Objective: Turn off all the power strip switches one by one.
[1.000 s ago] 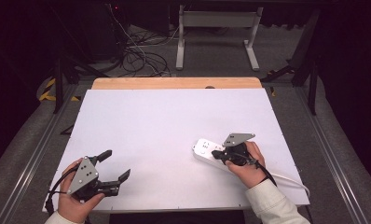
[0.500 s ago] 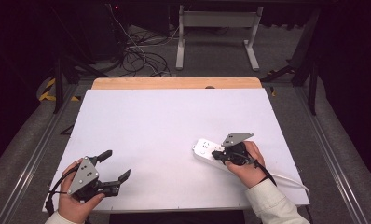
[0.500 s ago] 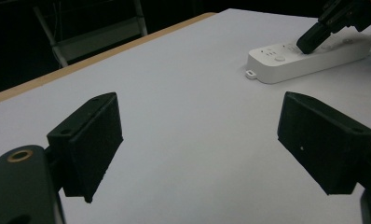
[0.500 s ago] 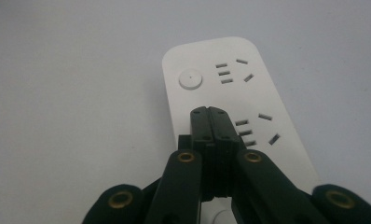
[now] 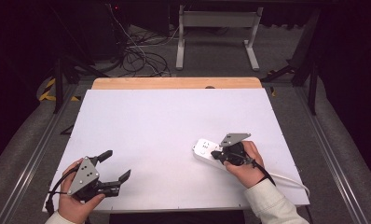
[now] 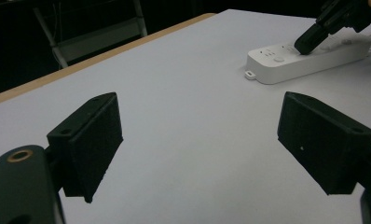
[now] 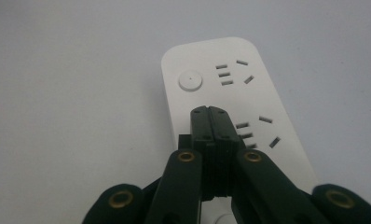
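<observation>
white plastic power strip [image 5: 210, 153] lying flat on white tabletop [image 5: 165, 121], long axis running away from right claw [image 7: 209, 112]; clenched tips poised just short of its round button [image 7: 190, 80]. left claw [image 5: 114, 164] released, well apart from strip.

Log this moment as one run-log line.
left gripper: open, idle over table | right gripper: shut, empty, tip above power strip, short of its button

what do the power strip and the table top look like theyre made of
The power strip looks like moulded white plastic, smooth with a slight sheen: rounded corners, crisp socket slots and a round button. The table top seems a matte, pale grey-white sheet or laminate without visible grain; a bare tan strip along its far edge suggests wood beneath, though that is uncertain.
</observation>
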`<state>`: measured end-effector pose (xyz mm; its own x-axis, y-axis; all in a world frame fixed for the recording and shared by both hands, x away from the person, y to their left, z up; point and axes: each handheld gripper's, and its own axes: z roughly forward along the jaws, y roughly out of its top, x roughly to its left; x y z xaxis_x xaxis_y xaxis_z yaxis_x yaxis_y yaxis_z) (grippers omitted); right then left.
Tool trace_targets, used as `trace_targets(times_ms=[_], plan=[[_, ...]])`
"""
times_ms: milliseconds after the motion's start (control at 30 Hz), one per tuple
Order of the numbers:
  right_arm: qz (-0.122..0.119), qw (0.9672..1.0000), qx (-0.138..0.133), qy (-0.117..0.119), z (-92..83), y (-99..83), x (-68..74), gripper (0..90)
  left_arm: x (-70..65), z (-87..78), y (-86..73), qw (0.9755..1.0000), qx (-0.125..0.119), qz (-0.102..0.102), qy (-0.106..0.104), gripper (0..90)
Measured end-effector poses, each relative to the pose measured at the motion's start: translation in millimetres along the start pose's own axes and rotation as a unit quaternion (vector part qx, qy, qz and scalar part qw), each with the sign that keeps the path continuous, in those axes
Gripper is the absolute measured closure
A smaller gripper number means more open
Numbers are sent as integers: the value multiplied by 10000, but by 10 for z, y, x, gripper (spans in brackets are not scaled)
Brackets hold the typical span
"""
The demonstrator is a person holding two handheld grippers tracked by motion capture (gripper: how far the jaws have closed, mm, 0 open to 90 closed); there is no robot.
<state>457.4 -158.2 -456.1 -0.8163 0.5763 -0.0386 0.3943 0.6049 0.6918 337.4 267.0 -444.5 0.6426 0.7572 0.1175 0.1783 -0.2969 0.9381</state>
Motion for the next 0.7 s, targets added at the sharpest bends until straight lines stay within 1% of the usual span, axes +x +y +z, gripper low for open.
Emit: trace_targets(times_ms=[67,100,233,267,300,333,400,467,533,600,700], plan=[[-32,10000,30,-39,-2,4,15,900,-3,0,3,10000,-4,3,1,143],[1,10000,16,92,2,5,24,900,-4,1,3,10000,-4,1,-1,143],[-162,9998,57,-121,30,41,65,900,-5,4,4,10000,1,13,1,143],[-135,9998,55,-125,41,51,65,900,-8,-2,6,10000,10,19,0,143],[-110,9999,56,-91,40,50,50,900,-5,-8,9,10000,-6,68,15,143],[-36,10000,45,-56,37,44,36,900,-6,-13,10,10000,-26,55,20,143],[32,10000,-43,21,33,16,12,900,-3,-20,6,10000,-10,14,8,143],[70,10000,-9,-14,9,5,3,900,8,-18,1,10000,-2,29,18,143],[52,9999,35,-102,-15,-13,-14,900,9,-15,-2,10000,0,30,13,143],[57,9999,-7,-88,-16,-25,-17,900,7,-11,2,10000,-14,40,16,143],[-44,9999,-3,-158,-17,-22,-2,900,7,-9,7,10000,-19,77,19,143]])
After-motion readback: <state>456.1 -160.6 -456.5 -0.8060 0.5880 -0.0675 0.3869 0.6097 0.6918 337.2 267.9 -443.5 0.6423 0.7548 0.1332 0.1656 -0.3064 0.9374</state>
